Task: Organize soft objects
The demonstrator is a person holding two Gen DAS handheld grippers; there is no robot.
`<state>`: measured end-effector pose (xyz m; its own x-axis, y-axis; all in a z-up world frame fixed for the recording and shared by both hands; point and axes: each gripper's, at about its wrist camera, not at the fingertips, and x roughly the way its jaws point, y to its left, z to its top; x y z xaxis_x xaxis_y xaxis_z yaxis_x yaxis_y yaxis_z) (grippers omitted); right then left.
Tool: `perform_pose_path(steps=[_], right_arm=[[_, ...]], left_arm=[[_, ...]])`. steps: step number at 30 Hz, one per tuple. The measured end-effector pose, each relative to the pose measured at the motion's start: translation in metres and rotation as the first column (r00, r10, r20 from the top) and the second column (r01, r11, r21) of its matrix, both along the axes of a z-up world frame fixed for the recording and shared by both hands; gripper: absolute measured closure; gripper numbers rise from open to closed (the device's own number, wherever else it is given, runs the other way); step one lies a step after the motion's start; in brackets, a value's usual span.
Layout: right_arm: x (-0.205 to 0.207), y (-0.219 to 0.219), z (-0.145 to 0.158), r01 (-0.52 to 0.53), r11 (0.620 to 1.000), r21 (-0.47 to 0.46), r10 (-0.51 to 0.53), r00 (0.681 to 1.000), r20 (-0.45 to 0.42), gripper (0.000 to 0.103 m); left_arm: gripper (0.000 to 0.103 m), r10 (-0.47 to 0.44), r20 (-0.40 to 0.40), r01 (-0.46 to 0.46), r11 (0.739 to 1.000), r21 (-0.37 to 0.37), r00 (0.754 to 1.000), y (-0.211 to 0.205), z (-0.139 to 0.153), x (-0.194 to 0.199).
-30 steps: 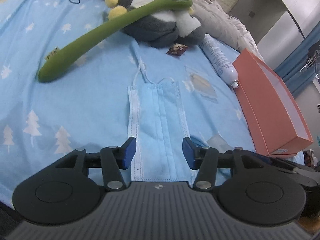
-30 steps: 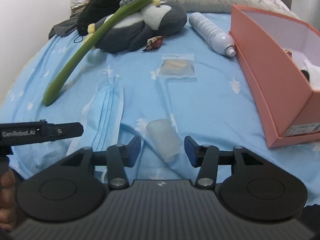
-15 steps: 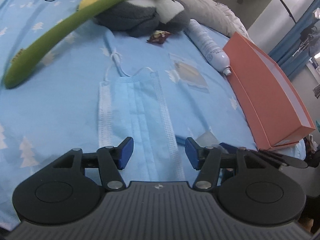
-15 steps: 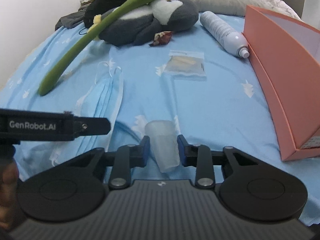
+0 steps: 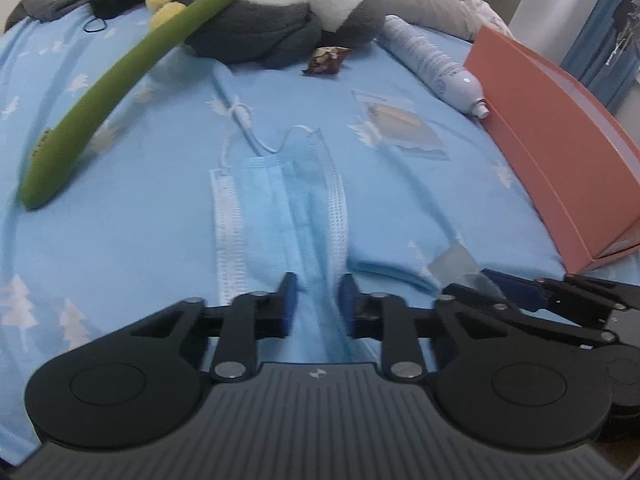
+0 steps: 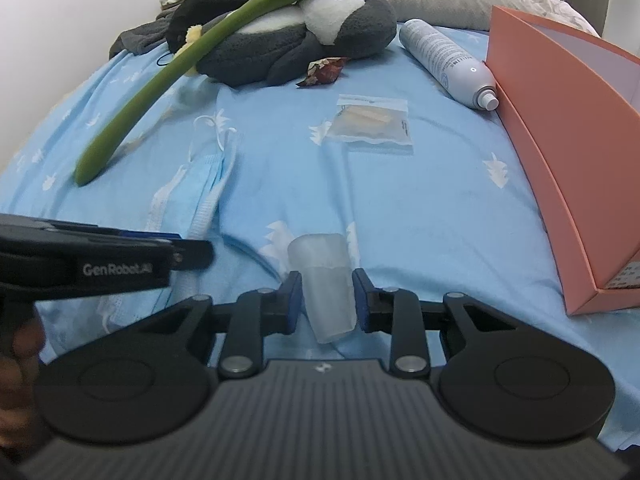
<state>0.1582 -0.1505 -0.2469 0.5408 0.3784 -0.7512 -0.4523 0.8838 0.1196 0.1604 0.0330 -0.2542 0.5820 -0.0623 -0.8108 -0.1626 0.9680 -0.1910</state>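
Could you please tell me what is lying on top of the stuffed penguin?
A long green brush lies across the stuffed penguin. Whatever sits under the penguin is covered.

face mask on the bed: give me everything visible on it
The face mask is a light blue, pleated disposable mask of thin non-woven fabric, with white stitched edge strips and thin white ear loops, one knotted at its far end. It lies lengthwise on the blue tree-print sheet, bunched into a raised ridge along its middle. The left gripper has just been closing and pinches that ridge at the near end. Beyond its far end lie the green brush and plush penguin, apart from it.
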Motion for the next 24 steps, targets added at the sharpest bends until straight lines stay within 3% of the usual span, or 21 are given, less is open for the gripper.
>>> perform_pose_path(steps=[7,14,20,24], right_arm=[[0.0,-0.001,-0.001,0.008,1.0,0.006,-0.008,1.0,0.0,0.073],[0.0,0.001,-0.001,0.008,1.0,-0.002,-0.008,1.0,0.002,0.073],[0.002,0.006,-0.001,0.011,1.0,-0.026,-0.011,1.0,-0.004,0.072],[0.003,0.011,0.001,0.017,0.999,-0.048,-0.017,1.0,-0.012,0.072]], left_arm=[[0.088,0.081,0.028,-0.08,0.997,-0.01,0.996,0.023,0.008,-0.017],[0.085,0.122,-0.006,-0.122,0.991,-0.06,0.993,0.046,0.002,-0.028],[0.059,0.099,-0.009,-0.099,0.99,-0.096,0.995,0.042,0.0,-0.024],[0.055,0.065,-0.02,-0.066,0.996,-0.054,0.998,0.032,0.0,-0.016]])
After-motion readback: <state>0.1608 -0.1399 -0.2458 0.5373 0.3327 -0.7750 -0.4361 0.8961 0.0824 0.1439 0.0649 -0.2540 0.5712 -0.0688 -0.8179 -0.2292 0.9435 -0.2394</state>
